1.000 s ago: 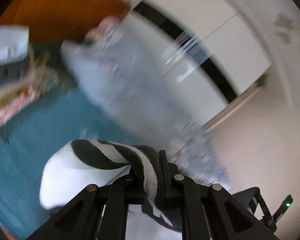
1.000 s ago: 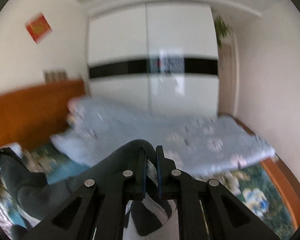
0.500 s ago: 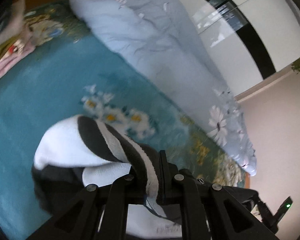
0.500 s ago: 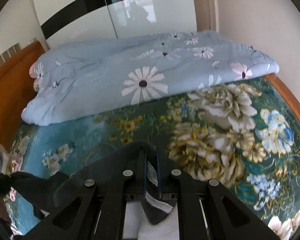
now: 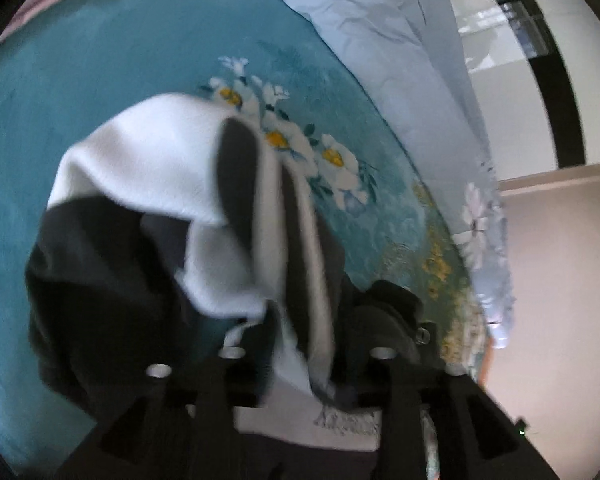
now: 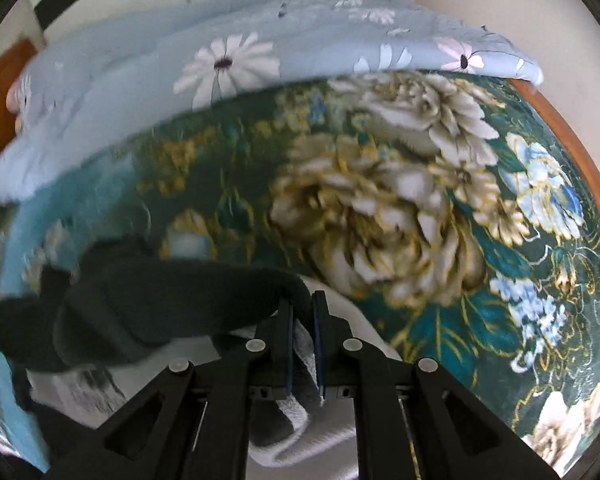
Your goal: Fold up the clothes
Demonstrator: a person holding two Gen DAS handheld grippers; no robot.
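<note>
A fleece garment (image 5: 160, 160) in white with dark grey panels and stripes lies bunched on the teal flowered bedsheet (image 5: 80, 60). My left gripper (image 5: 306, 344) is low over it and its jaws are opening. A striped fold of the garment hangs loose between the spread fingers, and the pads are not pressing on it. In the right wrist view my right gripper (image 6: 302, 308) is shut on a dark edge of the same garment (image 6: 160, 296), close above the sheet (image 6: 380, 200). White fleece shows under its fingers.
A light blue daisy duvet (image 6: 220, 52) lies heaped along the far side of the bed, also in the left view (image 5: 380, 20). The wooden bed frame (image 6: 572, 152) borders the right. A white and black wardrobe (image 5: 520, 80) stands behind. Pinkish clothes (image 5: 32, 4) lie at top left.
Both grippers have dropped toward the bed with the garment and tilted downward. The left jaws, clamped on the striped fold before, have spread apart. The right stays clamped.
</note>
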